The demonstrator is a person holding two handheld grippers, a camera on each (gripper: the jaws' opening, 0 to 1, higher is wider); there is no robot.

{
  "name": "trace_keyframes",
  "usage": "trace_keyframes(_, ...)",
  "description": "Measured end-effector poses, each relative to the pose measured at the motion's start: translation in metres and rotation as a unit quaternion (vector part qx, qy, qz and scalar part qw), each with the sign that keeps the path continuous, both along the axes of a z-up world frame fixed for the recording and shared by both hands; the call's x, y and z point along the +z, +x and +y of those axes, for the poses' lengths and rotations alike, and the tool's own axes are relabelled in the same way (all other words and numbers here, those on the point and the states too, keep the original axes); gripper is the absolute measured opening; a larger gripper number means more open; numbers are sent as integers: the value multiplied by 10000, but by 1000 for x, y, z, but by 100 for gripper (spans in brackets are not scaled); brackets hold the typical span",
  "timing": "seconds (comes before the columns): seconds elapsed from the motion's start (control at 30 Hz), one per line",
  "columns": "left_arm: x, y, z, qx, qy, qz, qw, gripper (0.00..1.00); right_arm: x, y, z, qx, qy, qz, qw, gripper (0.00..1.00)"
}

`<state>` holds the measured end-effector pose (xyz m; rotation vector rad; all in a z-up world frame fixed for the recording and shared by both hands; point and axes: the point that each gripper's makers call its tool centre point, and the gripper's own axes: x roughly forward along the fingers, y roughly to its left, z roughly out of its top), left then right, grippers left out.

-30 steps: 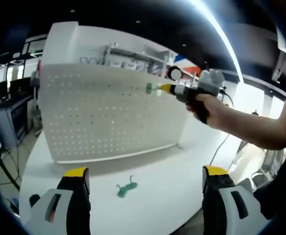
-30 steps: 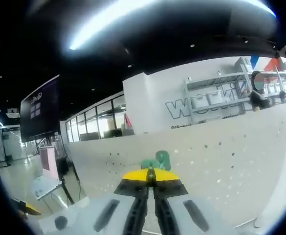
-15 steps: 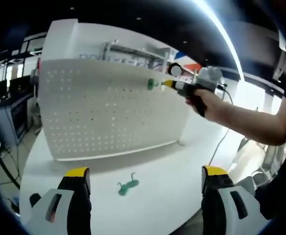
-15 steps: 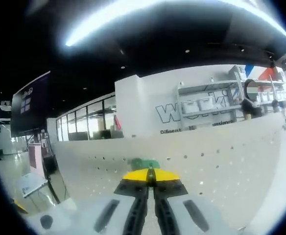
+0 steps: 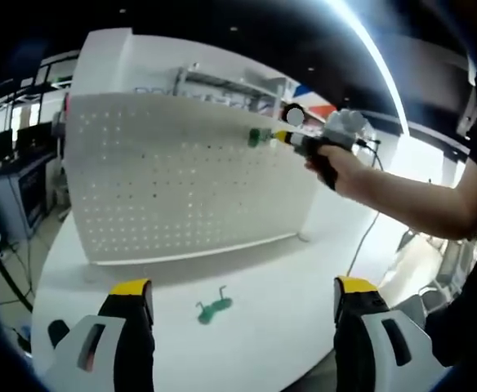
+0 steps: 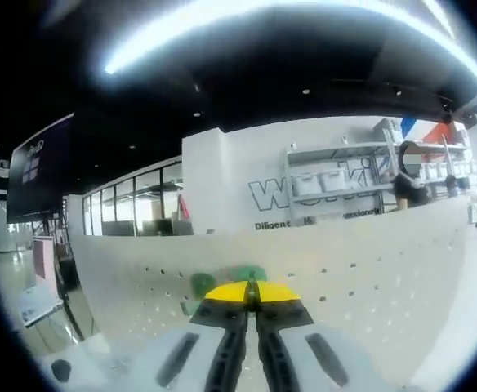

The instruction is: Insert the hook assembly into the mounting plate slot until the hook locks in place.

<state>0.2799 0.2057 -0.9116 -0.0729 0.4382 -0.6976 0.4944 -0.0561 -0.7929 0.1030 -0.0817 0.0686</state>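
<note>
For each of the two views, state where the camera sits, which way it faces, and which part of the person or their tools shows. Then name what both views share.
Left gripper view: rides the open left gripper above the white table, facing the pegboard; the person's forearm reaches in.
Right gripper view: rides the right gripper, shut on the held green hook, close against the pegboard.
Shared: pegboard, held green hook, right gripper.

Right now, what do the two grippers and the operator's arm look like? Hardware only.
Left gripper: two light grey jaws with black inner faces and yellow tips. Right gripper: same grey, black and yellow build; in the left gripper view it has a black pistol handle and pale grey top. The forearm is bare, no sleeve.
</note>
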Motion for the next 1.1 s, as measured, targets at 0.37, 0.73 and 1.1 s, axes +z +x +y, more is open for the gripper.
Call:
trace_keyframes(0.37,-1,3,0,15,31,26,10000,91,-6,4,-5,-304,-289,-132,9990,0)
trace_keyframes(0.73,-5,4,-2,14,62,70,10000,91,-6,6,-8,-426,-406,-478,9971,0)
trace_keyframes(1.1,-7,5,1,38,58,93,9999,90,5,-3,-5,-438,-329,-646,9964,0)
